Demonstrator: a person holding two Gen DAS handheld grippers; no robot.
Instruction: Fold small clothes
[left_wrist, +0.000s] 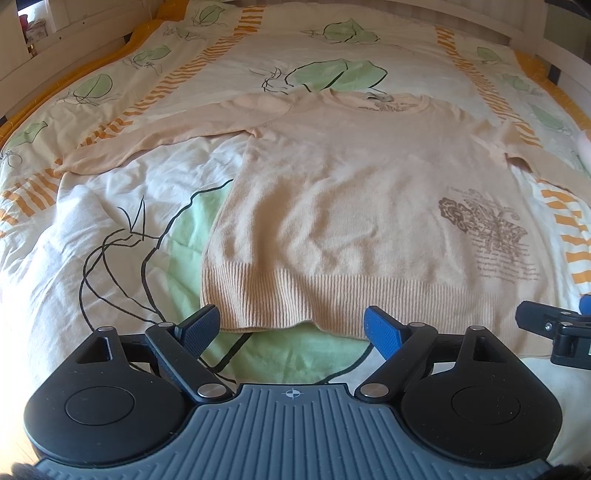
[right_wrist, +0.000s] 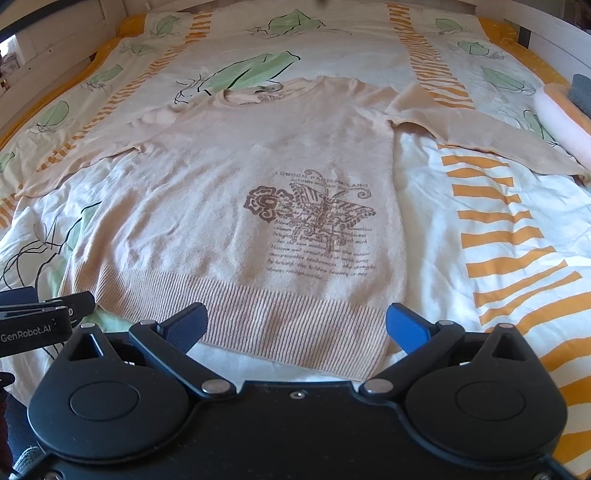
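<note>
Sweater (left_wrist: 351, 206) lay flat and face up on the bed's leaf-and-stripe duvet (left_wrist: 110, 206), soft peach knit with a ribbed hem (right_wrist: 258, 317), both sleeves spread wide. Brown butterfly print (right_wrist: 310, 214) with lines of script sat low on its front. Left gripper (left_wrist: 291, 326) hovered just at the hem's left corner, jaws released and holding nothing. Right gripper (right_wrist: 295, 325) hung over the hem's right corner, jaws also spread wide, textured blue pads (right_wrist: 406, 326) bare.
</note>
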